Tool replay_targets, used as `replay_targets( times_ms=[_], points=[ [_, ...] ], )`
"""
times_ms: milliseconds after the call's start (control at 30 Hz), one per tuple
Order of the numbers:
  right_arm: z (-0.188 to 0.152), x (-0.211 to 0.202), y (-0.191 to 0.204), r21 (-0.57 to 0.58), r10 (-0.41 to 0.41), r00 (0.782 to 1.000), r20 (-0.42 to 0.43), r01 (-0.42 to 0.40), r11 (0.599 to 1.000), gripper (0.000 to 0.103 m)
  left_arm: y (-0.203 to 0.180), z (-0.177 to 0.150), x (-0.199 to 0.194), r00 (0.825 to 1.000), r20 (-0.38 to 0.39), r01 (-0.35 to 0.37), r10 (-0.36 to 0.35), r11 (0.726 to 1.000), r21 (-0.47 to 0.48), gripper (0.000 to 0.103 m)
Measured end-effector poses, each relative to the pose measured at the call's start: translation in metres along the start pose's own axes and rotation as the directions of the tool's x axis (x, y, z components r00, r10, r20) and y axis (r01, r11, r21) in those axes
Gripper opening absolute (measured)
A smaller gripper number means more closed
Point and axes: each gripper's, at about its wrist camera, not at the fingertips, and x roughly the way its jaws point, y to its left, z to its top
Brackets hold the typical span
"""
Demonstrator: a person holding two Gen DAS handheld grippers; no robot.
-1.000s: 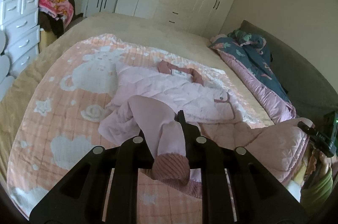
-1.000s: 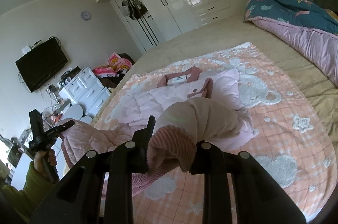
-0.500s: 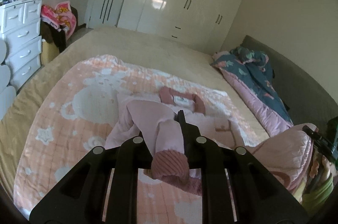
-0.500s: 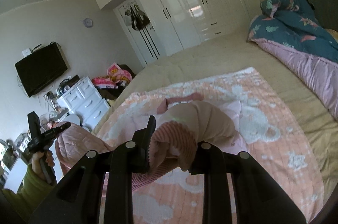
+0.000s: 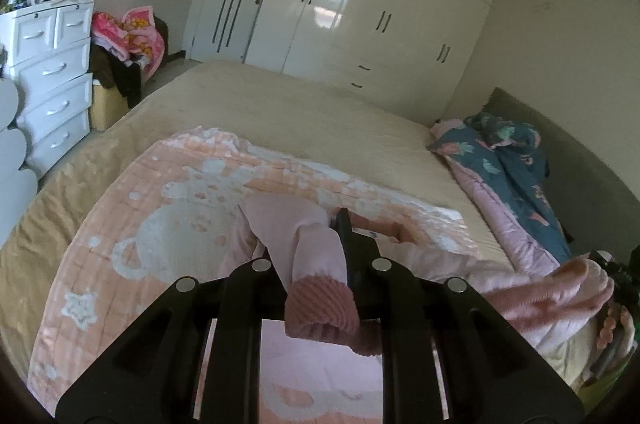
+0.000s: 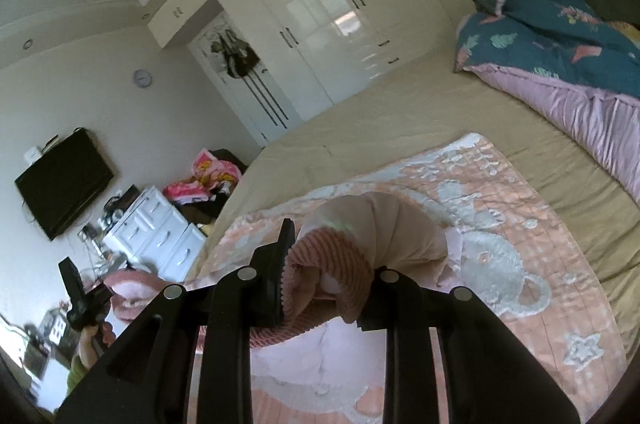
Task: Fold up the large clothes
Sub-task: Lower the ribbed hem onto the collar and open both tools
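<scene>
A pale pink quilted jacket (image 5: 296,236) with dusty-rose ribbed cuffs lies on a peach blanket (image 5: 132,207) printed with white bears. My left gripper (image 5: 318,238) is shut on one ribbed cuff (image 5: 320,308), and the sleeve is lifted over the jacket body. Just beyond the fingers the rose collar (image 5: 400,230) shows. My right gripper (image 6: 332,252) is shut on the other cuff (image 6: 328,276), whose sleeve (image 6: 384,224) arches up in front. Each gripper appears at the edge of the other's view, trailing pink fabric (image 5: 560,288). Most of the jacket body is hidden.
The blanket lies on a wide bed with a beige sheet (image 5: 304,111). A teal and pink quilt (image 6: 560,35) is bunched along the headboard side. White drawers (image 5: 52,83), a heap of pink cloth (image 5: 132,39), a wall TV (image 6: 64,183) and white wardrobes (image 5: 380,11) surround the bed.
Both grippers have moved forward and upward over the bed with the cuffs still held. The sleeves now cover most of the jacket body, and the collar sits close ahead.
</scene>
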Motion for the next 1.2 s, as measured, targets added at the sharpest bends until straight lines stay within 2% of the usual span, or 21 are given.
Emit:
replay_targets(
  times_ms=[133, 333, 533, 633, 667, 700, 733, 800, 867, 967, 1033, 1100, 1133, 1200],
  points=[
    [0.009, 0.031, -0.017, 0.019, -0.039, 0.999, -0.027, 0.039, 0.999, 0.023, -0.001, 0.007, 0.030, 0.999, -0.017, -0.030, 0.030, 0.999, 0.014, 0.009],
    [0.011, 0.076, -0.049, 0.090, -0.052, 0.995, -0.087, 0.059, 0.994, 0.024, -0.001, 0.006, 0.075, 0.996, -0.051, -0.069, 0.072, 0.997, 0.044, 0.010],
    [0.006, 0.111, -0.079, 0.184, -0.027, 0.990, -0.140, 0.053, 0.982, 0.028, 0.009, -0.002, 0.117, 0.990, -0.103, -0.097, 0.101, 0.995, 0.039, 0.010],
    [0.004, 0.123, -0.090, 0.236, 0.004, 0.988, -0.154, 0.033, 0.971, 0.035, 0.013, -0.005, 0.134, 0.985, -0.129, -0.108, 0.111, 0.994, 0.029, 0.010],
    [0.005, 0.123, -0.091, 0.253, 0.027, 0.989, -0.144, 0.010, 0.968, 0.044, 0.015, -0.006, 0.140, 0.984, -0.137, -0.113, 0.116, 0.993, 0.030, 0.010],
    [0.004, 0.122, -0.093, 0.272, 0.065, 0.990, -0.125, -0.028, 0.962, 0.057, 0.015, -0.006, 0.144, 0.983, -0.141, -0.115, 0.118, 0.993, 0.029, 0.010],
    [0.003, 0.120, -0.093, 0.288, 0.114, 0.989, -0.089, -0.084, 0.954, 0.063, 0.017, -0.007, 0.148, 0.982, -0.150, -0.114, 0.117, 0.993, 0.025, 0.010],
    [-0.002, 0.114, -0.090, 0.264, 0.133, 0.990, -0.036, -0.119, 0.957, 0.078, 0.020, -0.007, 0.155, 0.980, -0.163, -0.112, 0.113, 0.994, 0.017, 0.010],
    [-0.009, 0.115, -0.083, 0.202, 0.106, 0.994, -0.035, -0.097, 0.974, 0.081, 0.020, -0.008, 0.161, 0.979, -0.173, -0.110, 0.112, 0.994, 0.021, 0.010],
    [-0.026, 0.134, -0.074, 0.102, 0.017, 0.993, -0.121, -0.005, 0.995, 0.081, 0.018, -0.009, 0.168, 0.976, -0.184, -0.109, 0.113, 0.994, 0.029, 0.015],
    [-0.039, 0.148, -0.070, 0.020, -0.087, 0.984, -0.153, 0.091, 0.996, 0.081, 0.018, -0.008, 0.174, 0.976, -0.192, -0.101, 0.104, 0.995, 0.026, 0.019],
    [-0.052, 0.161, -0.069, -0.067, -0.215, 0.962, -0.165, 0.207, 0.976, 0.081, 0.018, -0.007, 0.178, 0.976, -0.199, -0.088, 0.089, 0.996, 0.012, 0.026],
    [-0.056, 0.165, -0.072, -0.073, -0.225, 0.959, -0.173, 0.215, 0.974, 0.081, 0.018, -0.007, 0.178, 0.976, -0.202, -0.079, 0.077, 0.997, 0.000, 0.030],
    [-0.062, 0.171, -0.083, -0.039, -0.218, 0.958, -0.187, 0.214, 0.976, 0.081, 0.017, -0.004, 0.175, 0.978, -0.206, -0.031, 0.024, 0.999, -0.030, 0.053]
  ],
)
